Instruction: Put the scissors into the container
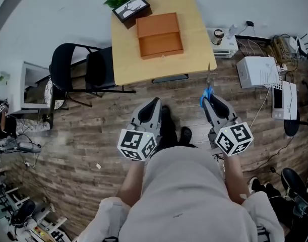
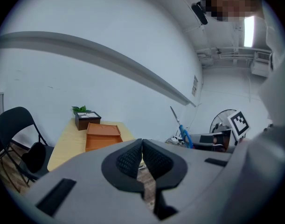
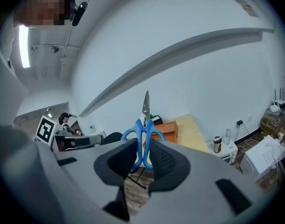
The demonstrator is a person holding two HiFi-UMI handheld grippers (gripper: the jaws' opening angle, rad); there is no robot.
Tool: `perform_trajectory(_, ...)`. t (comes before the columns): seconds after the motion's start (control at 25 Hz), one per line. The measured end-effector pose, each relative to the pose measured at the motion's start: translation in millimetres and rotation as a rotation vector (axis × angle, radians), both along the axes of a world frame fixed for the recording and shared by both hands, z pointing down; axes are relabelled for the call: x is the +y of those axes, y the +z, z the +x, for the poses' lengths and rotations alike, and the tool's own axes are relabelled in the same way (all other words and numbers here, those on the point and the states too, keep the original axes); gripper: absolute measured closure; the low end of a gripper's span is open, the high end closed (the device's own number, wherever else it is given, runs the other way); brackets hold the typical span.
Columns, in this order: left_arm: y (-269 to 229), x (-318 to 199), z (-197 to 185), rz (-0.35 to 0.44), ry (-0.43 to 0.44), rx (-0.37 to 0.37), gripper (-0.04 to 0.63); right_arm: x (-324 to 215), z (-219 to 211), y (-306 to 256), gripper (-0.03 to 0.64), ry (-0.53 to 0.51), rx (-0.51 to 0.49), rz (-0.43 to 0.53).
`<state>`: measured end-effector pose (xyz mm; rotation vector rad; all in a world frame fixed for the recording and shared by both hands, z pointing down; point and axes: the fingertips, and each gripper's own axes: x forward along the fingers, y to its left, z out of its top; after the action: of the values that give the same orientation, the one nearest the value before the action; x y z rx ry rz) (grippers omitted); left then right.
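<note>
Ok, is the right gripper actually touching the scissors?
Touching. In the right gripper view, the pads of the right gripper press on the blue handles of the scissors from both sides, with no gap; the blades stick up past the jaws.

Wooden counter (image 1: 124, 54) ahead of me, set against the pale wall. At its far left corner stands a dark framed box (image 1: 132, 8), with green leaves (image 1: 118, 0) at its far side. A black chair (image 1: 68, 67) stands at the counter's left. A white box (image 1: 257, 70) sits on the plank floor (image 1: 93, 120) to my right.
</note>
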<state>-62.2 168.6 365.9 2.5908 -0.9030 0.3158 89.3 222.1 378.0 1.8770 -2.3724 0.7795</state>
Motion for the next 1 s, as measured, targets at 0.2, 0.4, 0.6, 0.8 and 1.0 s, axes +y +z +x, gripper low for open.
perform_trajectory(0.2,2.0,-34.9,3.9,-0.002,0.022,0.008,0.589,-34.1,-2.9,-2.8,0.537,0.002,0.014,-0.006)
perform_trajectory(0.4,2.6,-66.9,10.3,-0.009,0.048,0.027,0.589,-66.6,-3.2,-3.9,0.537,0.005,0.038,-0.015)
perform_trajectory(0.6,1.7,-99.2,10.2,-0.005,0.073,0.032,0.589,-97.9,-6.9,-6.4,0.537,0.019,0.053,-0.010)
perform_trajectory(0.8,3.5,-126.7,2.0,-0.010,0.098,0.038,0.589,-125.2,-18.2,-6.0,0.537,0.026,0.063,-0.014)
perform_trajectory(1.0,6.8,-151.0,-2.4,-0.014,0.127,0.042,0.589,-148.9,-26.5,-6.6,0.537,0.037,0.097,-0.014)
